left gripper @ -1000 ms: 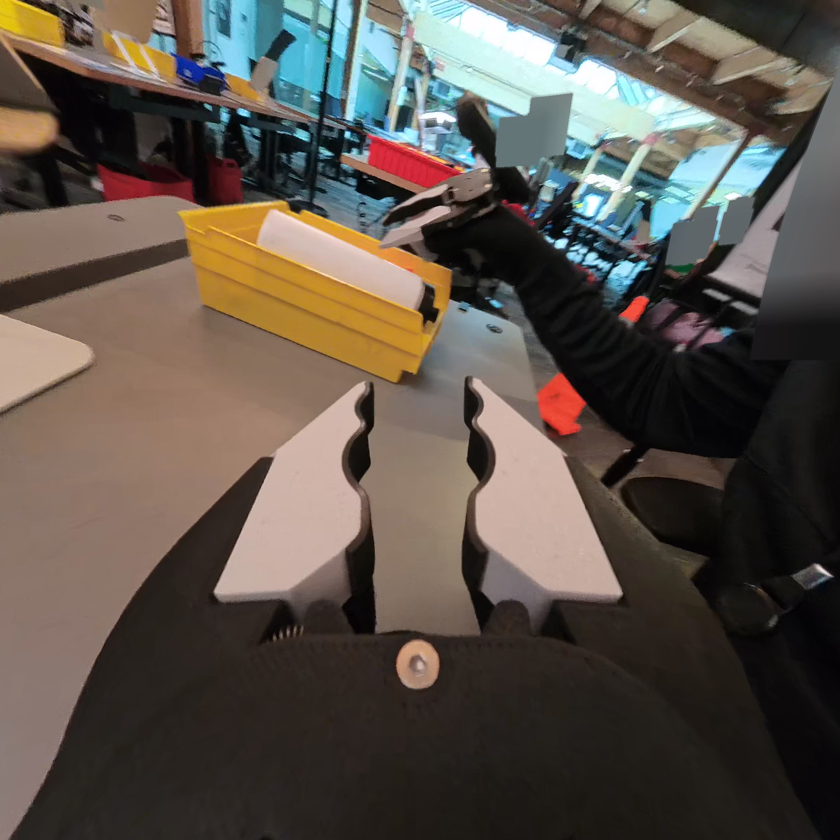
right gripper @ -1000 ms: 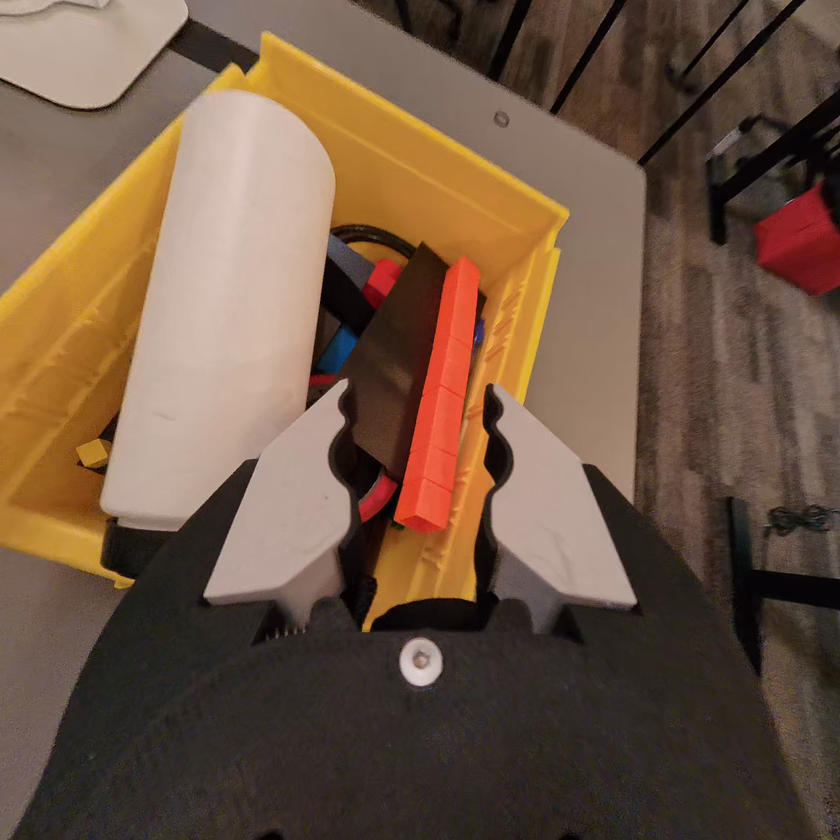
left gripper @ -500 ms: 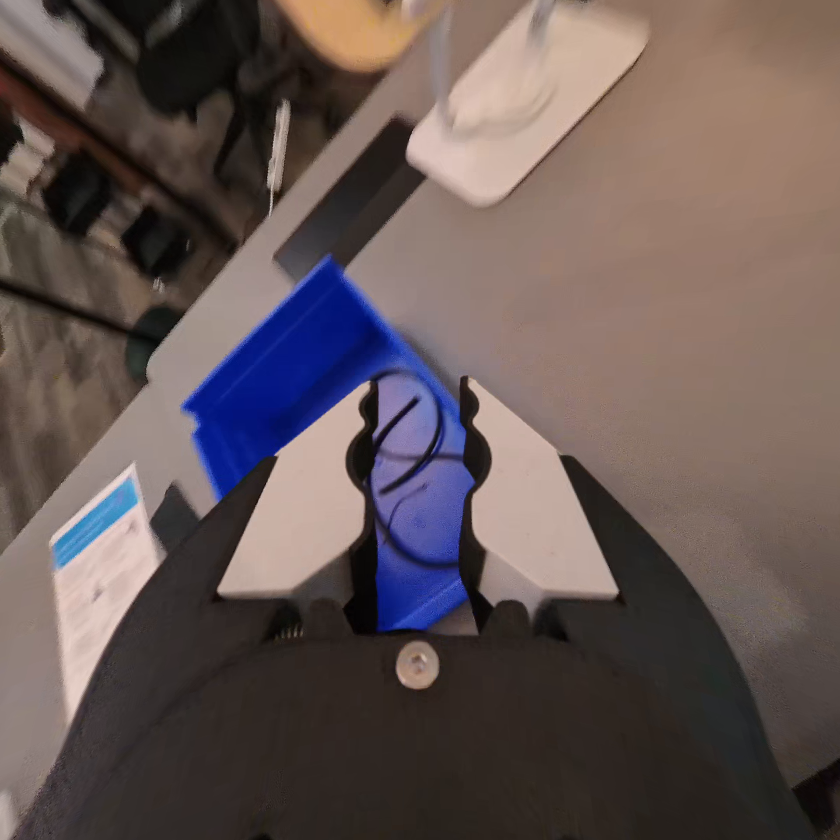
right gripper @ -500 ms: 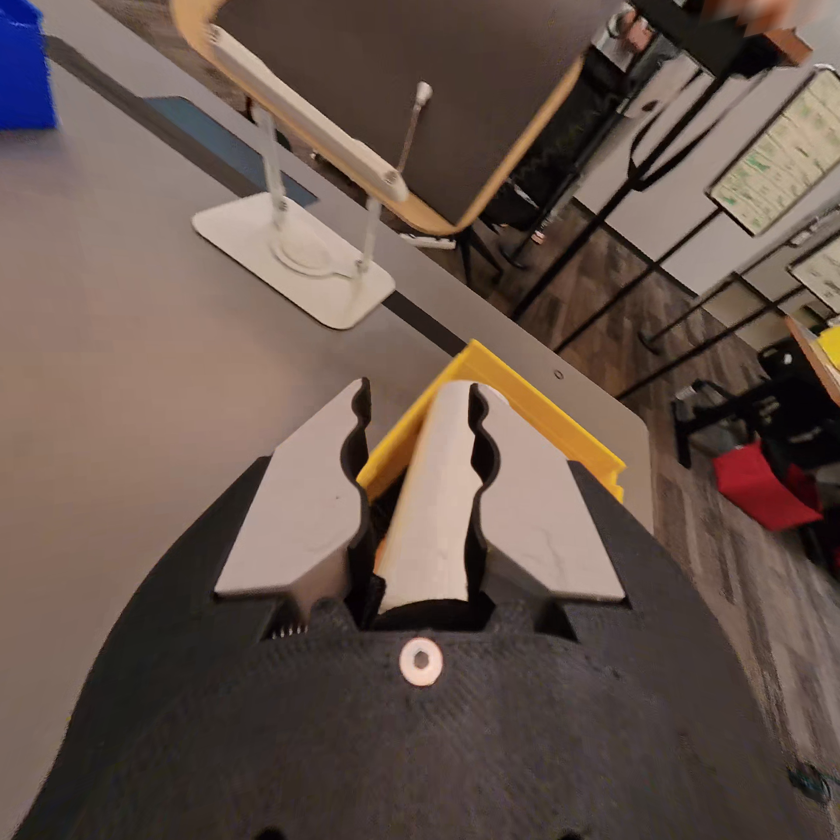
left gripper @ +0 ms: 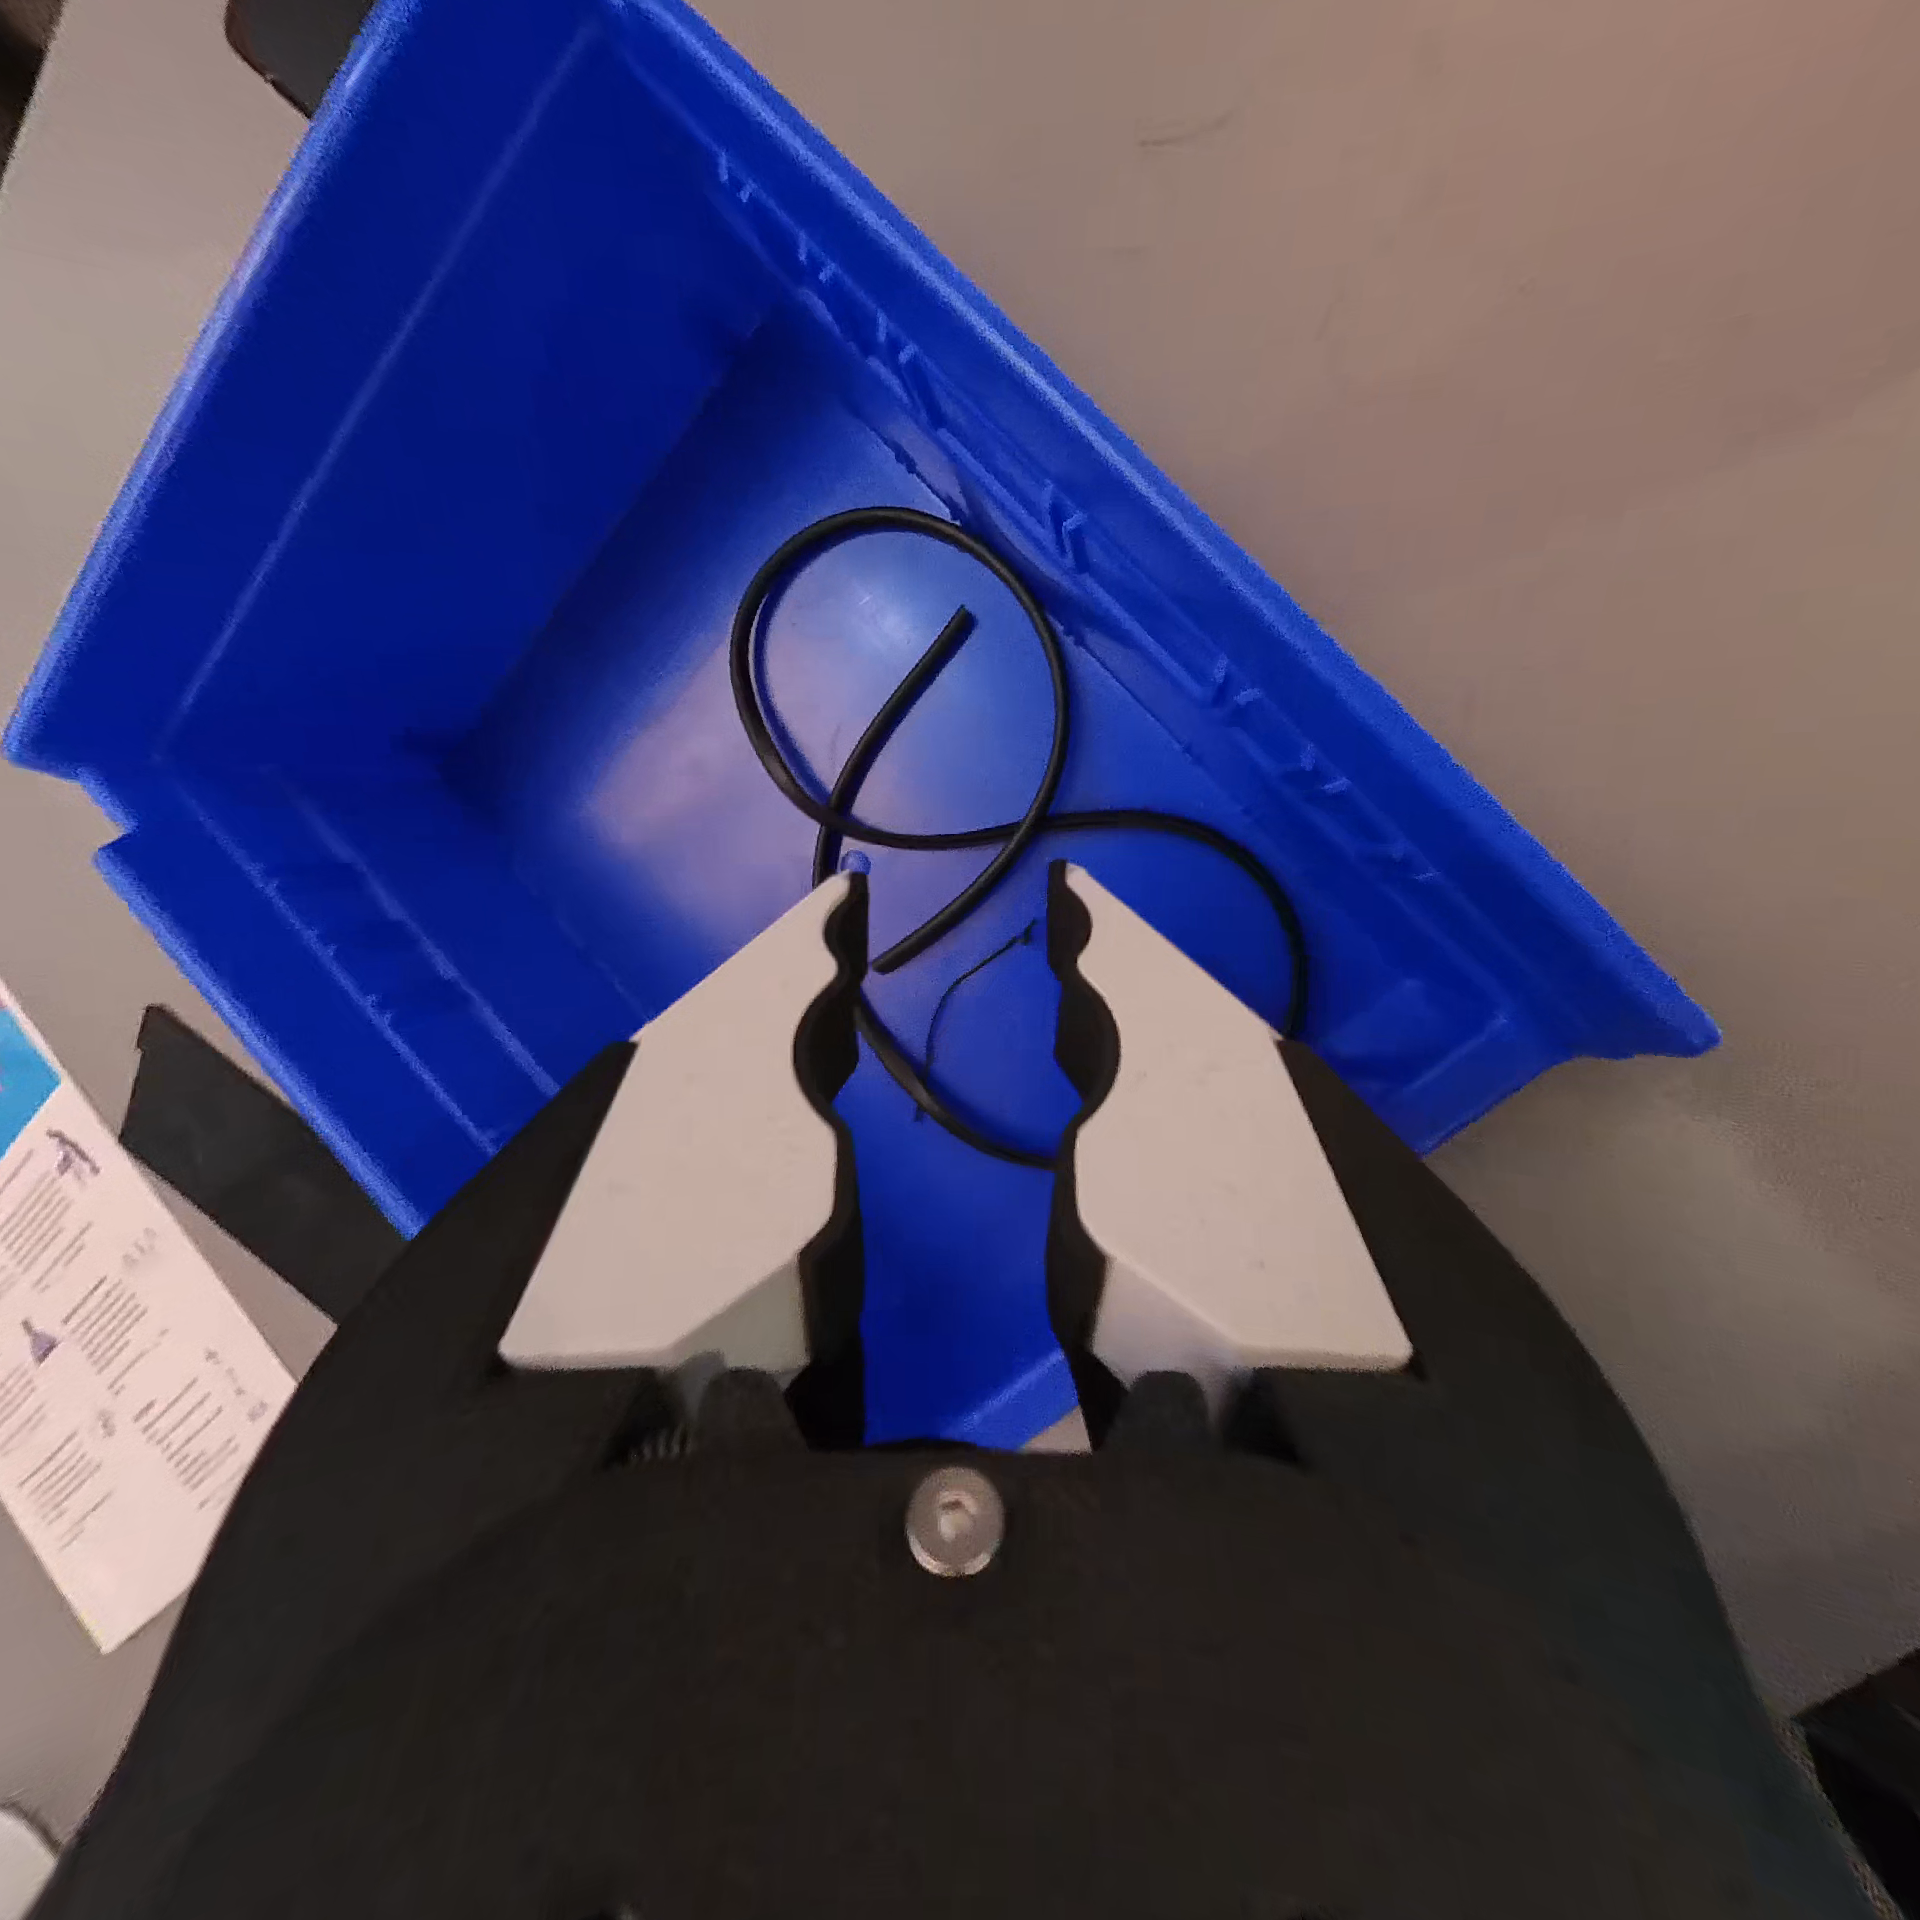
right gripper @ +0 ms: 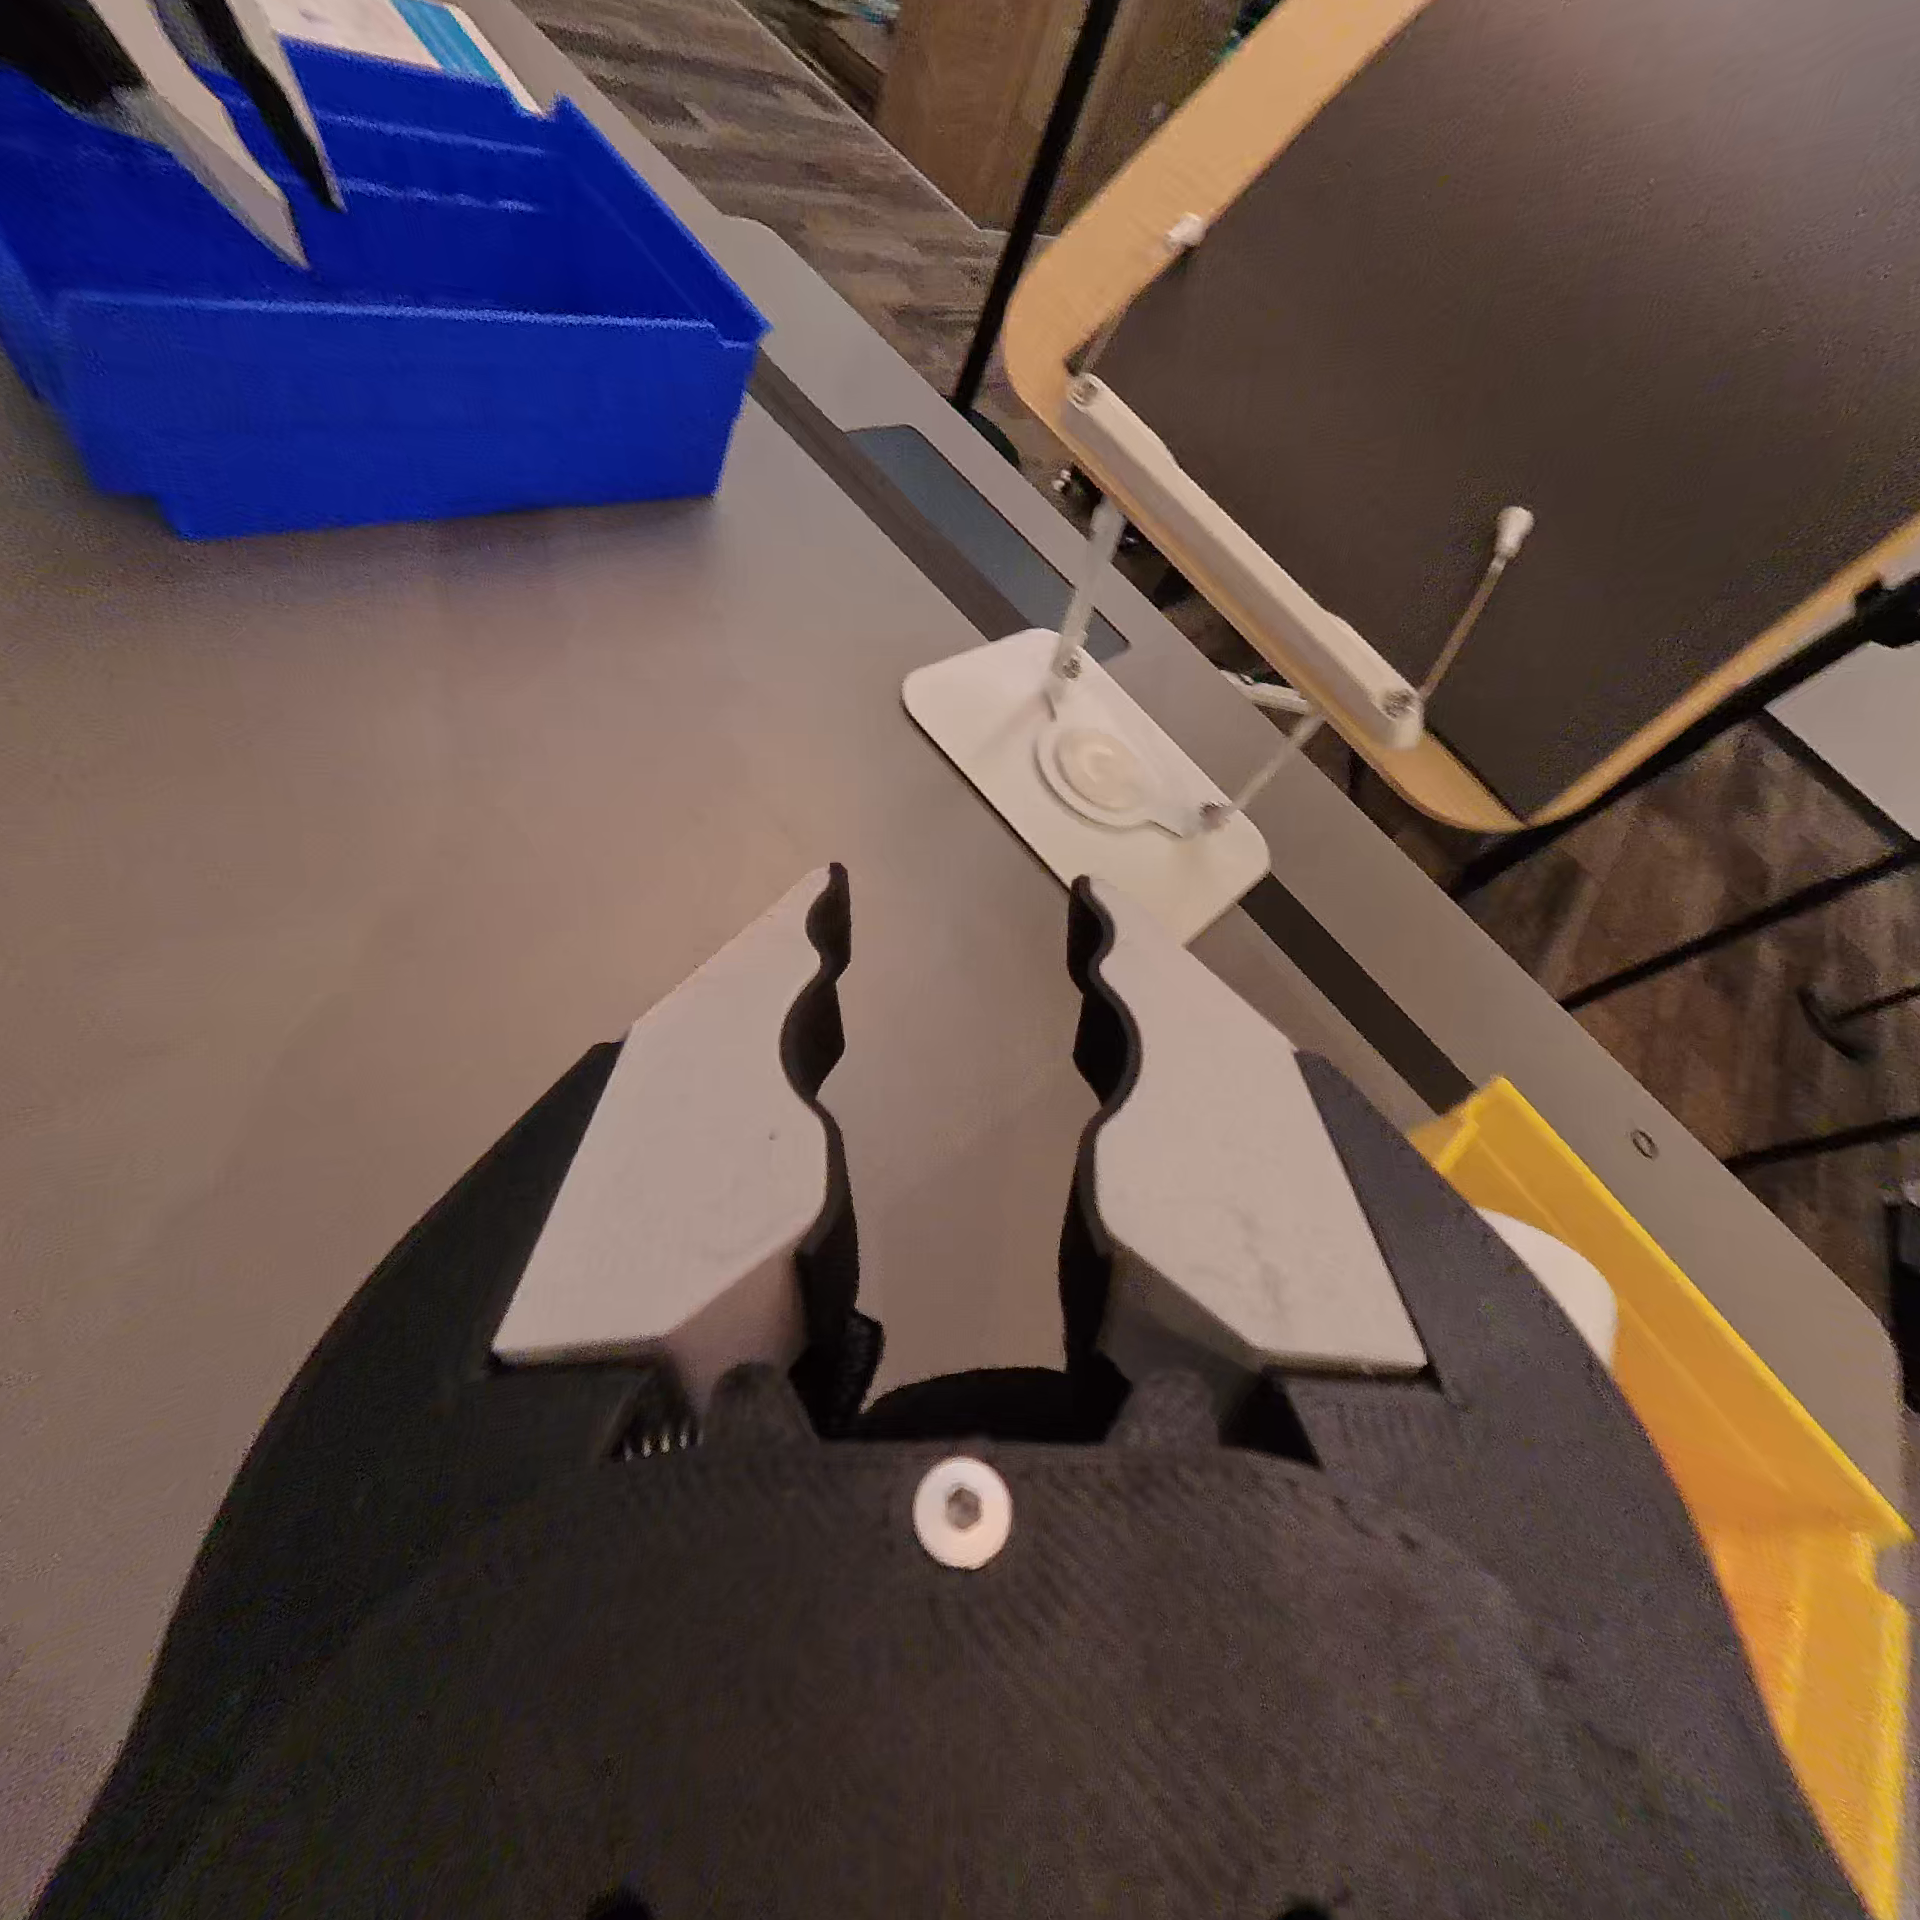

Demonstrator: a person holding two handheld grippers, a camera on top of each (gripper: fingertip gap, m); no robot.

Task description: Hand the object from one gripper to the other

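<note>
A thin black cable [left gripper: 1047,665] lies coiled on the floor of a blue bin [left gripper: 436,582]. In the left wrist view my left gripper [left gripper: 951,883] is open and empty, pointing down into the bin with its tips just above the cable's loops. In the right wrist view my right gripper [right gripper: 956,883] is open and empty over the bare grey table [right gripper: 416,779]. The blue bin [right gripper: 416,416] stands at the far left there, with the left gripper's fingers [right gripper: 208,156] reaching into it.
A yellow bin [right gripper: 1662,1351] with a white roll [right gripper: 1558,1288] sits at the right by the table edge. A white stand base [right gripper: 1091,769] carries a tilted dark board [right gripper: 1507,364]. A printed sheet [left gripper: 94,1382] and a black flat piece [left gripper: 239,1153] lie left of the blue bin. The grippers' ends are close to 45 cm from one another.
My left gripper has swung from the yellow bin to the blue bin and come down close over the cable. My right gripper has left the yellow bin and turned towards the table's middle.
</note>
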